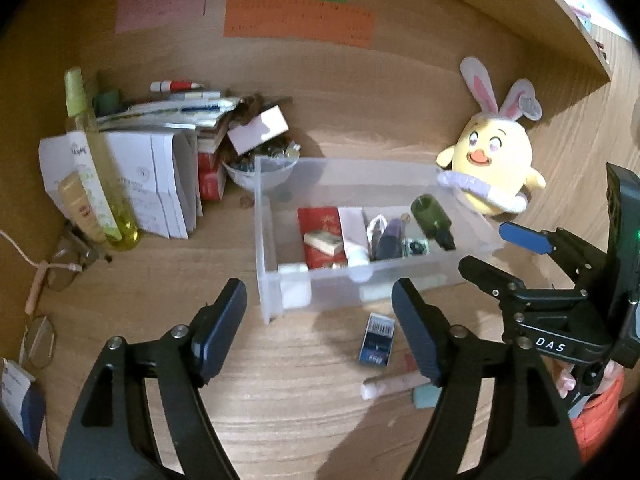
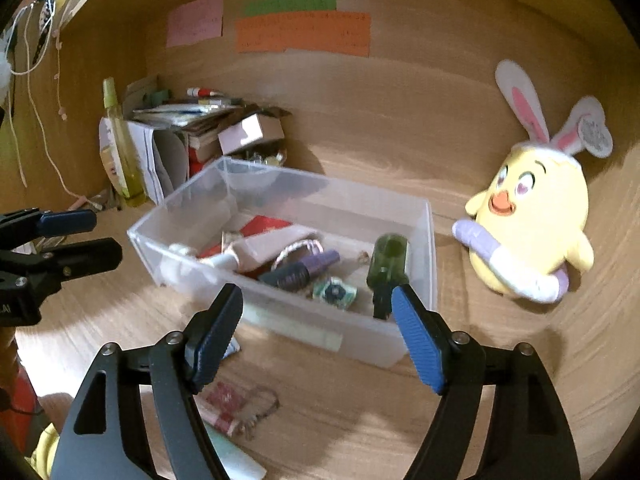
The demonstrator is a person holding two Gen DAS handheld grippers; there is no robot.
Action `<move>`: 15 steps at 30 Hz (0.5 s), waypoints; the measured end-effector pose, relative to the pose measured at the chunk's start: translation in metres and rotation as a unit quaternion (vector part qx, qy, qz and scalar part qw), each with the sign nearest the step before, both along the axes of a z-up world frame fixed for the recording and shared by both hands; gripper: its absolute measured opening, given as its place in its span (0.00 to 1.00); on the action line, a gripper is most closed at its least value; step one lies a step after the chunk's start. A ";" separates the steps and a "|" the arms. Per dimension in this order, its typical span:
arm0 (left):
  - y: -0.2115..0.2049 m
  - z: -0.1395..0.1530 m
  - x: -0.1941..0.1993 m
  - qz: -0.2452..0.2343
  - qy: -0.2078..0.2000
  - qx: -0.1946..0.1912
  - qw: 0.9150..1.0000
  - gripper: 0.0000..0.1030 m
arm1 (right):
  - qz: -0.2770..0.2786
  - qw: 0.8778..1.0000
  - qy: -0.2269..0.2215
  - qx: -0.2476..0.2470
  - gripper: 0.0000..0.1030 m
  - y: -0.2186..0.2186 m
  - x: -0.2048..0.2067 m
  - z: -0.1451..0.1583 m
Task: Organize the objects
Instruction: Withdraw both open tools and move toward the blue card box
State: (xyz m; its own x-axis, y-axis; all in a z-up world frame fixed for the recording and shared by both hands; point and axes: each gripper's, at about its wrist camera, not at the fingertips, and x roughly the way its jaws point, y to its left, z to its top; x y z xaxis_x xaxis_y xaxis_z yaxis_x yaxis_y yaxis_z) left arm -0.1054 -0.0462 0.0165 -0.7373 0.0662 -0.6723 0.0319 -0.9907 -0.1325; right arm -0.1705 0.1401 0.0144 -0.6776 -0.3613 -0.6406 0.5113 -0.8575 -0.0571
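A clear plastic bin stands on the wooden desk and holds a green bottle, a red packet, a white tube, dark nail-polish bottles and small items. My left gripper is open and empty just in front of the bin. My right gripper is open and empty over the bin's near wall; it also shows in the left wrist view. A small blue box, a pink tube and a red-white keychain lie on the desk in front of the bin.
A yellow plush chick with bunny ears sits right of the bin. A stack of papers and boxes, a yellow spray bottle and a bowl of small items crowd the back left. Glasses lie far left.
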 end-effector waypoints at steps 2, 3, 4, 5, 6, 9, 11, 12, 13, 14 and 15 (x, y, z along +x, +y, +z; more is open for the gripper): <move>0.000 -0.006 0.002 -0.001 -0.008 0.002 1.000 0.73 | 0.002 1.000 -0.006 0.003 0.72 0.002 0.003 -0.005; 0.000 -0.009 0.002 -0.002 -0.013 0.004 1.000 0.73 | 0.002 1.000 -0.008 0.006 0.72 0.003 0.005 -0.009; 0.001 -0.014 0.003 -0.003 -0.019 0.004 1.000 0.73 | 0.002 1.000 -0.010 0.009 0.72 0.003 0.007 -0.011; 0.002 -0.018 0.002 -0.004 -0.024 0.004 1.000 0.73 | 0.003 1.000 -0.013 0.010 0.72 0.004 0.008 -0.014; 0.003 -0.022 0.002 -0.006 -0.031 0.003 1.000 0.73 | 0.006 1.000 -0.018 0.010 0.72 0.005 0.010 -0.017; 0.008 -0.036 0.000 -0.013 -0.051 0.001 0.999 0.73 | 0.011 0.999 -0.032 0.010 0.72 0.008 0.015 -0.026; 0.012 -0.045 -0.002 -0.020 -0.065 0.002 0.998 0.73 | 0.014 0.999 -0.040 0.012 0.72 0.008 0.016 -0.031; 0.015 -0.049 -0.004 -0.024 -0.071 0.001 0.997 0.73 | 0.015 0.999 -0.043 0.015 0.72 0.008 0.017 -0.035; 0.017 -0.053 -0.005 -0.029 -0.077 0.000 0.997 0.73 | 0.015 0.999 -0.046 0.016 0.72 0.009 0.018 -0.037; 0.019 -0.056 -0.006 -0.034 -0.081 0.000 0.996 0.73 | 0.015 0.999 -0.049 0.016 0.72 0.009 0.018 -0.039; 0.022 -0.060 -0.007 -0.040 -0.086 -0.001 0.995 0.73 | 0.016 0.998 -0.057 0.014 0.72 0.009 0.017 -0.043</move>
State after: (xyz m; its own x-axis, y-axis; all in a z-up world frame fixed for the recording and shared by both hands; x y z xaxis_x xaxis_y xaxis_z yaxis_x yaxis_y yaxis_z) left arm -0.1122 -0.0242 -0.0431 -0.6032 0.1186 -0.7887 -0.0248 -0.9912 -0.1301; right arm -0.1540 0.1495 -0.0281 -0.5882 -0.3623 -0.7230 0.5429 -0.8396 -0.0210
